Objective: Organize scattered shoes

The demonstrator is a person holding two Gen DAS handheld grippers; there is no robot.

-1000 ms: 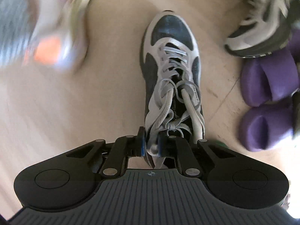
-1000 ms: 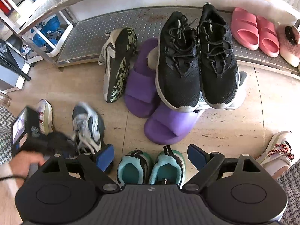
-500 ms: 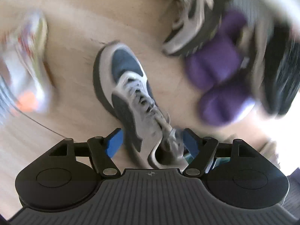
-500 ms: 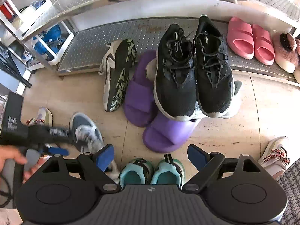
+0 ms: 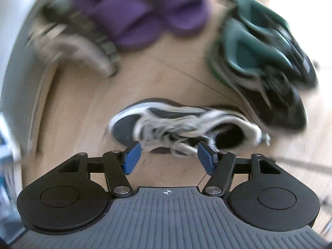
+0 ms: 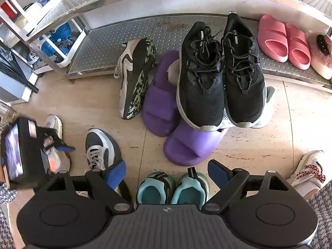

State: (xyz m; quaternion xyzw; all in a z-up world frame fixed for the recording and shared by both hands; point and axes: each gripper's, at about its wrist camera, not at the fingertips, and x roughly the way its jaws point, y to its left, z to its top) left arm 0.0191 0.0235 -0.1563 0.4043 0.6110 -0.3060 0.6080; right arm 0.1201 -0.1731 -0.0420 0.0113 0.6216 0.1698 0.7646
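A grey and white laced sneaker lies on the floor just beyond my open, empty left gripper; it also shows in the right wrist view. The view is blurred. My right gripper is open and empty above a teal pair of sneakers, also in the left wrist view. The left gripper shows at the left of the right wrist view. Purple slides, a black pair of sneakers stacked on them and a camouflage-soled shoe lie before the metal shoe rack.
Pink slides and a fluffy slipper sit on the rack's lower shelf. A white shoe with red-patterned laces lies at the right. A pale shoe with orange lies by the left gripper. Blue items sit in a side rack.
My left gripper has let go of the grey and white sneaker, opened and swung around, so the shoe now lies crosswise before it. The right gripper has stayed nearly still.
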